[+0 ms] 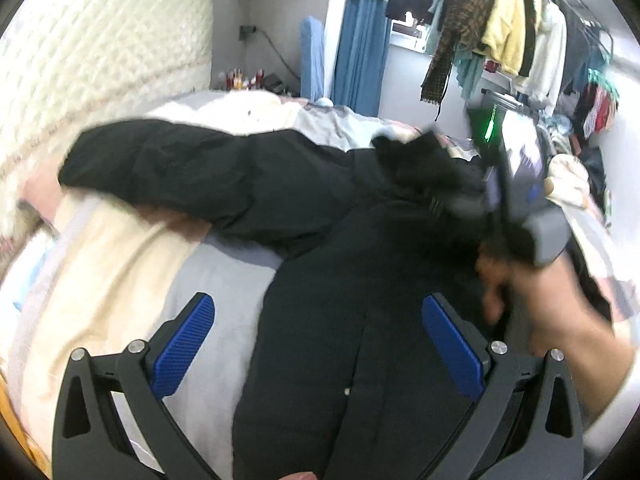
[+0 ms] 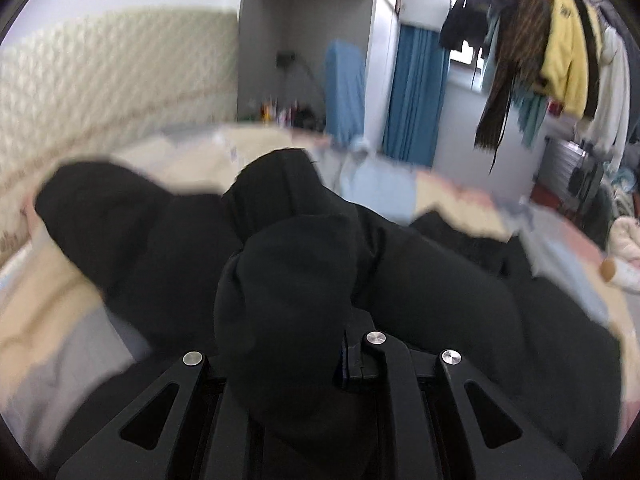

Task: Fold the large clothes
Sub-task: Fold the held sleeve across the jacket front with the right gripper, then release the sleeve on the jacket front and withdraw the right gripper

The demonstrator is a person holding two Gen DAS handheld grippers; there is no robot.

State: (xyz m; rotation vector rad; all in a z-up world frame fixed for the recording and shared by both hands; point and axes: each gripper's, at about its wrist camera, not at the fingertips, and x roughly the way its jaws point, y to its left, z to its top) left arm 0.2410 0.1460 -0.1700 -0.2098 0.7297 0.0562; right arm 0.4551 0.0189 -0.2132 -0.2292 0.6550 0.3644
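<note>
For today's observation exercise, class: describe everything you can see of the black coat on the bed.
The black coat is a large, padded-looking garment of matte fabric, lying spread on the bed over pale cream and grey bedding. One sleeve stretches out toward the quilted headboard. A small pale snap shows on its front. The right gripper is shut on a bunched fold of it, lifted above the rest. The left gripper hangs open over the coat's body, its blue pads apart.

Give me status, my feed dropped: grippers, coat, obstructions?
Left gripper open, above black coat on the bed. Right gripper shut on coat fabric, lifting it. Nothing in the way.
</note>
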